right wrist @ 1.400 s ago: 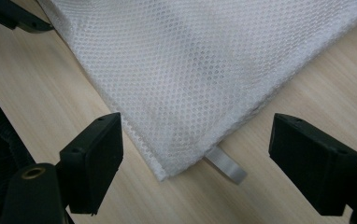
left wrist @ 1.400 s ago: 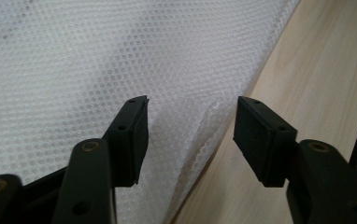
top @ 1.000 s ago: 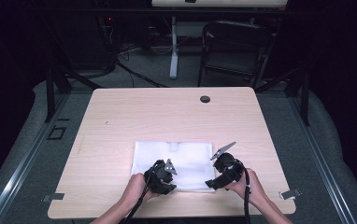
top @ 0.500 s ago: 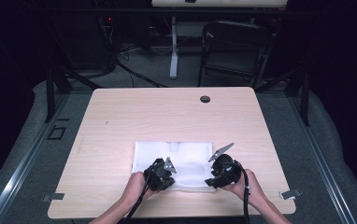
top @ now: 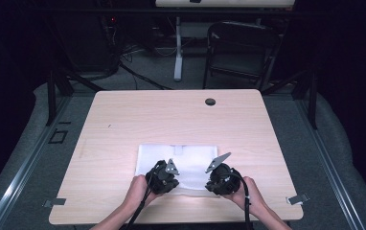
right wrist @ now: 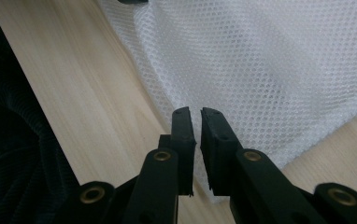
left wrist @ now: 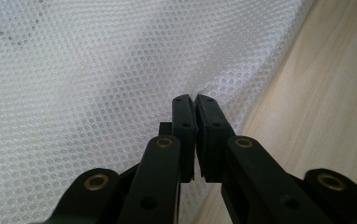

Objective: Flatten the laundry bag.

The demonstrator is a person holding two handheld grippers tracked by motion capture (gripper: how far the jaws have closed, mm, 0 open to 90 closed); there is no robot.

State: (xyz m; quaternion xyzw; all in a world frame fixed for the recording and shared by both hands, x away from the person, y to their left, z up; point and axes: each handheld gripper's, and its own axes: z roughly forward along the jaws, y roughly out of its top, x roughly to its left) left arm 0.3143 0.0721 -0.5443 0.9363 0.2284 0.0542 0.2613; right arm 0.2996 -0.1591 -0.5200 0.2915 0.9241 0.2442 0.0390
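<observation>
A: What is the white mesh cloth [top: 178,163], and where does it lie?

B: A folded sheet of open-weave netting, flat on the wooden table [top: 171,115], near the table's front edge and well apart from the round cable hole [top: 210,101] at the back.

A: How will it likely handle?

B: Judged from its drape and fine holes: very light, soft, limp. It should fold and sag rather than hold a shape, and layers may slip apart if only one is caught.

A: Where is hold taken?

B: At the cloth's front border. The left gripper [left wrist: 195,100] has its jaws pressed together on a raised pleat of mesh near the cloth's front-left corner. The right gripper [right wrist: 195,112], whose jaws have just been closing, stands at the front-right corner with a narrow slit between the pads; mesh lies between them, yet a firm pinch cannot be confirmed.
</observation>
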